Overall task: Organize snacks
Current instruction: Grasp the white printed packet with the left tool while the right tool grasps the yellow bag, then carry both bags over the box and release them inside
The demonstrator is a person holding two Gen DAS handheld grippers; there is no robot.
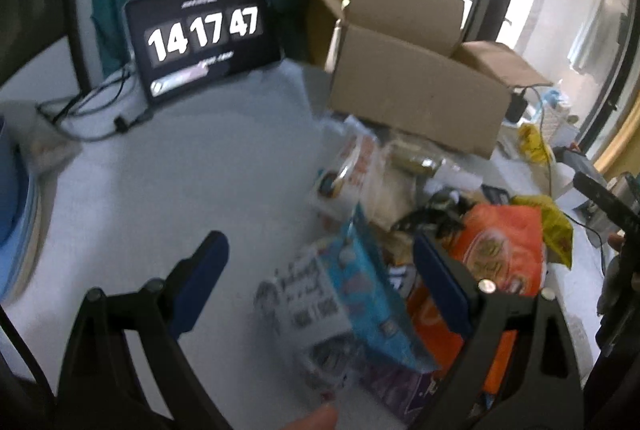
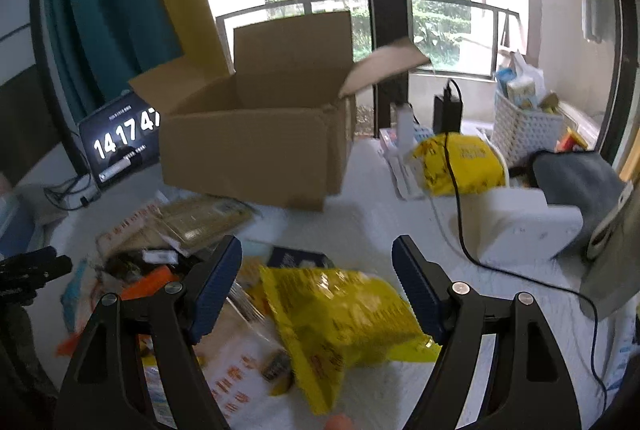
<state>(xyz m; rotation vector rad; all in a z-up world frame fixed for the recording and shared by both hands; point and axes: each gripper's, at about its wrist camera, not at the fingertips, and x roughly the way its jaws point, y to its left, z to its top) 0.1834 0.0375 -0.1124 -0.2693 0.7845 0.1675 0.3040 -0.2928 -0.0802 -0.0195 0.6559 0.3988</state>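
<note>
yellow bag (image 2: 344, 326) nearest, open box (image 2: 256, 134) behind

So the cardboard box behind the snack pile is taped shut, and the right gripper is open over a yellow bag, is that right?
Not quite. The cardboard box is open, with its flaps standing up and its inside showing, as the right wrist view makes plain. The rest holds: it stands behind the snack pile, and the right gripper is open over the yellow bag.

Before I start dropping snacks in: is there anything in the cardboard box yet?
No. In the right wrist view the cardboard box stands open with its flaps up, and the part of its inside that shows is bare.
</note>
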